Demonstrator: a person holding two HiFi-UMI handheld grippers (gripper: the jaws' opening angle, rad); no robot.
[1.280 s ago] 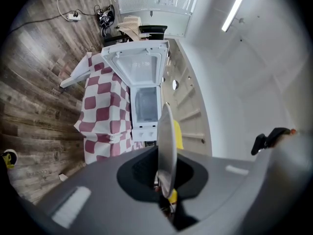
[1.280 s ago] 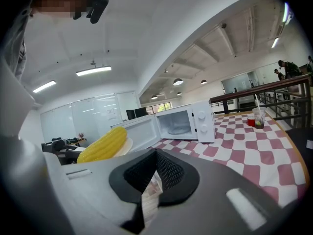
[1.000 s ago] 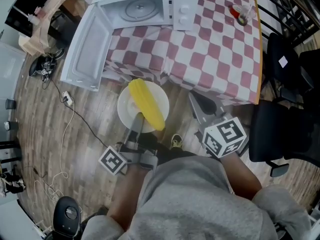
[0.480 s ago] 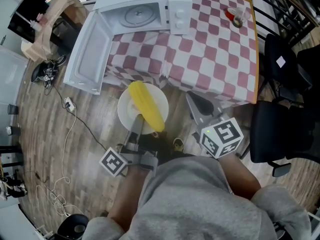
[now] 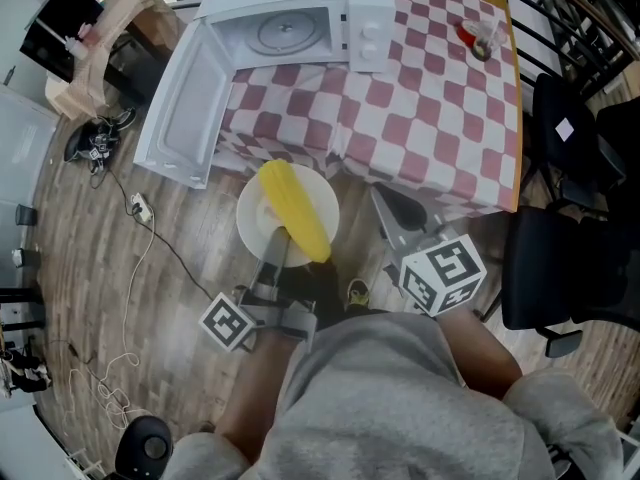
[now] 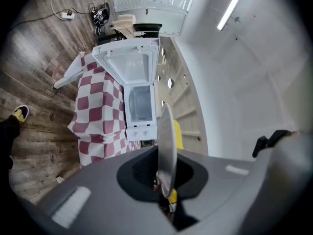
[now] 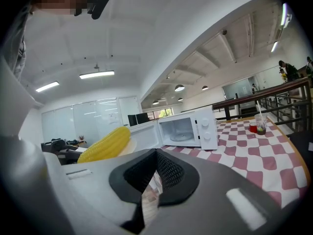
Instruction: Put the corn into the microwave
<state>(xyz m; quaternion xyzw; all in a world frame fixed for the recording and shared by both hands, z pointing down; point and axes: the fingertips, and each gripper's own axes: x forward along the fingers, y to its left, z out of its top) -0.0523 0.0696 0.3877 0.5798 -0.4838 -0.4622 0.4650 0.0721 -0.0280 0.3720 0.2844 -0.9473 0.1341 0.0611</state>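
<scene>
A yellow corn cob (image 5: 293,208) lies on a white plate (image 5: 256,230) that hangs above the wooden floor, just in front of the table. My left gripper (image 5: 275,246) is shut on the plate's near rim; in the left gripper view the plate (image 6: 166,146) stands edge-on between the jaws with the corn (image 6: 178,133) behind it. The white microwave (image 5: 300,23) sits on the table's far left corner with its door (image 5: 185,108) swung wide open and its turntable visible. My right gripper (image 5: 387,203) is shut and empty, right of the plate. The right gripper view shows the corn (image 7: 105,145) and the microwave (image 7: 188,129).
A red-and-white checked cloth (image 5: 430,108) covers the table. A cup with red contents (image 5: 478,34) stands at its far right. Black chairs (image 5: 570,218) stand to the right. A power strip and cable (image 5: 140,208) lie on the floor at the left.
</scene>
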